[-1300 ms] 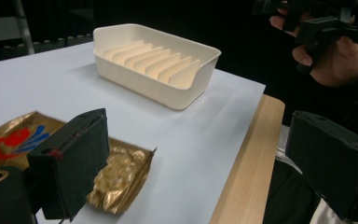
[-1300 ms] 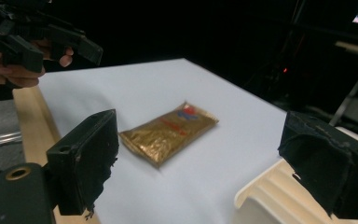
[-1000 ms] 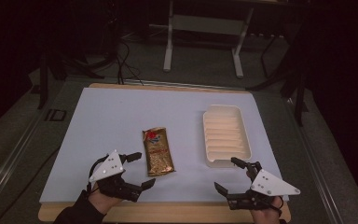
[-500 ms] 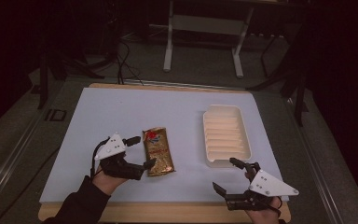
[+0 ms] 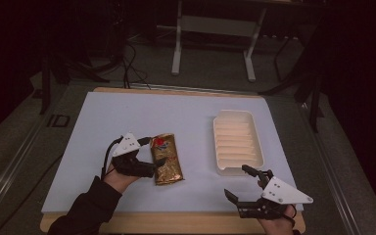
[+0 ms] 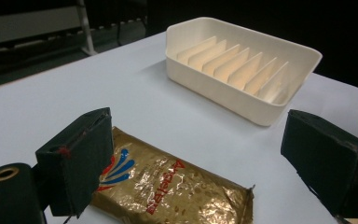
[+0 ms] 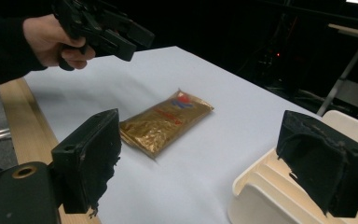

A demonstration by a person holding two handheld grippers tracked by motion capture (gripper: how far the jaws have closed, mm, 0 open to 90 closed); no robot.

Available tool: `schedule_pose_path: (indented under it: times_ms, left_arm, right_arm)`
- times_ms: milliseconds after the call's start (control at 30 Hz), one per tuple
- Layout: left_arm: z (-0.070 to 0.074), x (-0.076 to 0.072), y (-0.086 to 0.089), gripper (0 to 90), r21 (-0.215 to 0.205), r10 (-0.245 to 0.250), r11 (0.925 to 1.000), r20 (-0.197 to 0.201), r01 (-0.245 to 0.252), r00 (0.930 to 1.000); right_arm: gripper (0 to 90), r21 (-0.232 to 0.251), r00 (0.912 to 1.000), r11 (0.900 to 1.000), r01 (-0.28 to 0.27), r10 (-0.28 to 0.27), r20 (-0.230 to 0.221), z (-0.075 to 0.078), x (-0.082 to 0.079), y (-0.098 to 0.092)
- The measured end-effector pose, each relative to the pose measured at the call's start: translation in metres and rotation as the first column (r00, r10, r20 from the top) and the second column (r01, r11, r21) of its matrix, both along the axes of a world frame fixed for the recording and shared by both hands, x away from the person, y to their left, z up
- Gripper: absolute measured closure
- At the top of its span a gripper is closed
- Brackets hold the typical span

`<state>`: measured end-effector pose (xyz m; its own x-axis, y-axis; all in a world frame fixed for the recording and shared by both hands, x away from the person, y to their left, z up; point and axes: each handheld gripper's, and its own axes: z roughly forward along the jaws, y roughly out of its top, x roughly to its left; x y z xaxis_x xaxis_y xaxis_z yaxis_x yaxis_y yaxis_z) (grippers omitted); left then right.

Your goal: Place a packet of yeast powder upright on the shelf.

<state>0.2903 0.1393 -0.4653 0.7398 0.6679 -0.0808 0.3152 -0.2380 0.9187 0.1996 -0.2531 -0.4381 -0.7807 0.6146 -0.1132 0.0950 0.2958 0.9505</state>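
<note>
A gold foil snack packet point(image 5: 169, 159) with a red and blue logo lies flat near the middle of the white table top. My left gripper point(image 5: 152, 152) hovers at the packet's left edge, open, with one jaw toward each end of that side. In the left gripper view the packet point(image 6: 168, 191) lies low between the wide-apart jaws, and the pads are not pressing on it. My right gripper point(image 5: 236, 181) rests open near the front right edge with nothing between its fingers. From the right gripper view point(image 7: 205, 168) I see the packet point(image 7: 165, 121) and the left gripper point(image 7: 137, 42) farther off.
A cream ribbed tray point(image 5: 215, 142) stands empty to the right of the packet, just beyond my right gripper; its wall point(image 6: 223, 91) faces the left gripper. The wooden table edge point(image 7: 23, 116) runs along the front. A metal stand frame point(image 5: 210, 24) is behind the table.
My left gripper has moved forward and right, from the front left of the table up to the packet's left edge. The right gripper has stayed where it was.
</note>
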Motion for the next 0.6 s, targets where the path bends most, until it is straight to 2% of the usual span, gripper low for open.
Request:
schedule_pose_path:
  times_ms: [100,333,367,433,500,600]
  left_arm:
    - [-0.002,0.006,0.0,11.1,-0.01,0.01,0.9999,-0.008,-0.01,0.9999]
    - [-0.013,0.02,-0.001,12.0,0.012,0.033,0.9994,-0.031,-0.033,0.999]
    - [-0.016,0.024,-0.001,12.0,0.011,0.032,0.9994,-0.05,-0.031,0.9983]
    - [-0.02,0.029,-0.002,12.2,0.023,0.039,0.999,-0.058,-0.038,0.9976]
    - [-0.024,0.034,-0.002,13.8,0.018,0.04,0.9991,-0.08,-0.039,0.996]
    - [-0.029,0.044,-0.003,15.3,0.025,0.051,0.9985,-0.101,-0.048,0.9936]
  right_arm:
    - [13.2,0.01,1.0,1.0,0.002,-0.002,-0.003,0.0,0.0,-0.001]
    - [13.1,0.019,0.9999,1.0,-0.003,0.003,-0.011,-0.001,0.0,0.0]
    - [13.1,0.021,0.9999,1.0,-0.004,0.004,-0.013,-0.001,0.0,0.0]
    - [13.1,0.027,0.9999,1.0,-0.005,0.006,-0.015,-0.001,0.0,0.0]
    - [13.2,0.028,0.9999,1.0,-0.005,0.006,-0.015,-0.001,0.0,0.0]
    - [14.1,0.03,0.9994,1.0,-0.009,0.01,-0.033,-0.002,0.001,0.0]
